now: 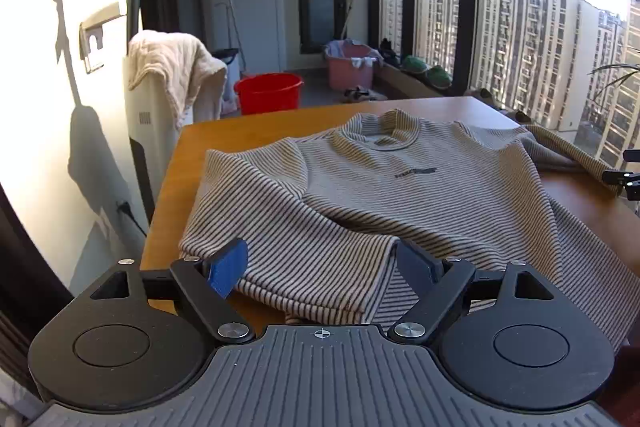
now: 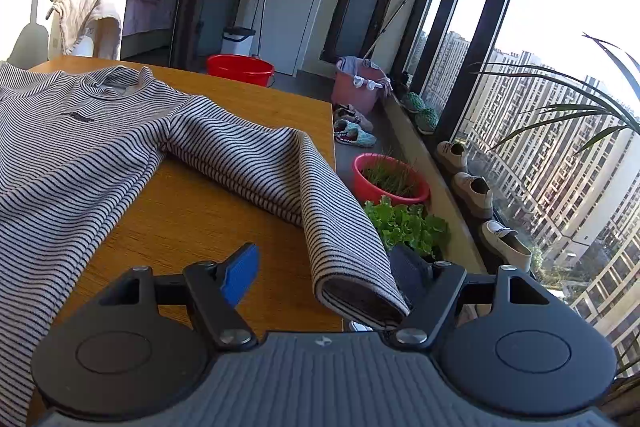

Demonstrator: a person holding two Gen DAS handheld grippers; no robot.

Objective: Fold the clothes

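Note:
A grey-and-black striped long-sleeved shirt (image 1: 400, 187) lies front-up on the wooden table (image 1: 240, 135), collar toward the far edge. One sleeve is folded across the body, and its cuff (image 1: 320, 279) lies between the blue pads of my left gripper (image 1: 322, 269), which is open. In the right wrist view the shirt (image 2: 80, 131) stretches left, and its other sleeve (image 2: 280, 167) runs along the right edge of the table (image 2: 192, 219). That sleeve's cuff (image 2: 360, 295) rests between the spread fingers of my right gripper (image 2: 324, 277), nearer the right finger; the gripper is open.
Past the table's far edge stand a red bucket (image 1: 268, 93) and a pink laundry basket (image 1: 352, 65). A white heater draped with a towel (image 1: 172, 67) stands at the left. Right of the table, on the floor, are potted greens (image 2: 390, 179), shoes (image 2: 476, 191) and the window.

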